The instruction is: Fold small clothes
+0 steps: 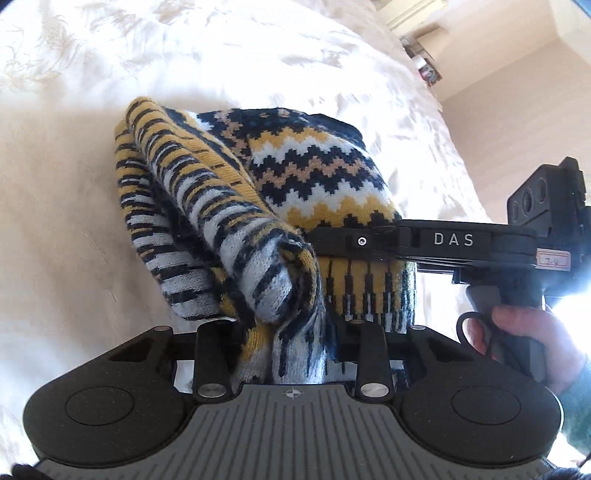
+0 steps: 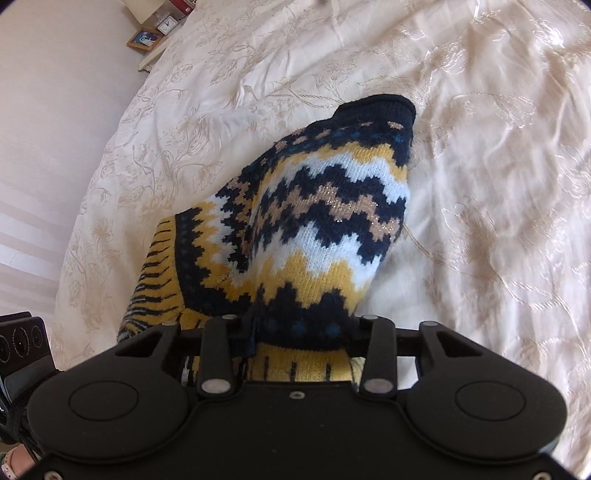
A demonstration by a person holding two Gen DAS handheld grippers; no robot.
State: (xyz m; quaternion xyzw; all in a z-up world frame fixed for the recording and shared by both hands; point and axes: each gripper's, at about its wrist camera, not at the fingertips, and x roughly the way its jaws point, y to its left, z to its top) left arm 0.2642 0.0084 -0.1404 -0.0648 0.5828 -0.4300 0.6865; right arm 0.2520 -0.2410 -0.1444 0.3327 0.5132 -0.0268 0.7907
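A small knitted sweater (image 1: pixel 314 173) with navy, yellow, white and tan zigzags lies bunched on a cream bedspread (image 1: pixel 240 55). My left gripper (image 1: pixel 291 332) is shut on a folded striped part of the sweater, which fills the gap between its fingers. My right gripper (image 1: pixel 325 243) comes in from the right in the left wrist view and is shut on the sweater's edge. In the right wrist view the sweater (image 2: pixel 317 221) drapes away from my right gripper (image 2: pixel 295 332), its navy collar (image 2: pixel 380 107) at the far end.
The embroidered cream bedspread (image 2: pixel 498 184) spreads all around the sweater. A bedside surface with a picture frame (image 2: pixel 144 38) and a small clock (image 2: pixel 166 25) stands past the bed's far left edge. A wall (image 1: pixel 517 74) rises at the right.
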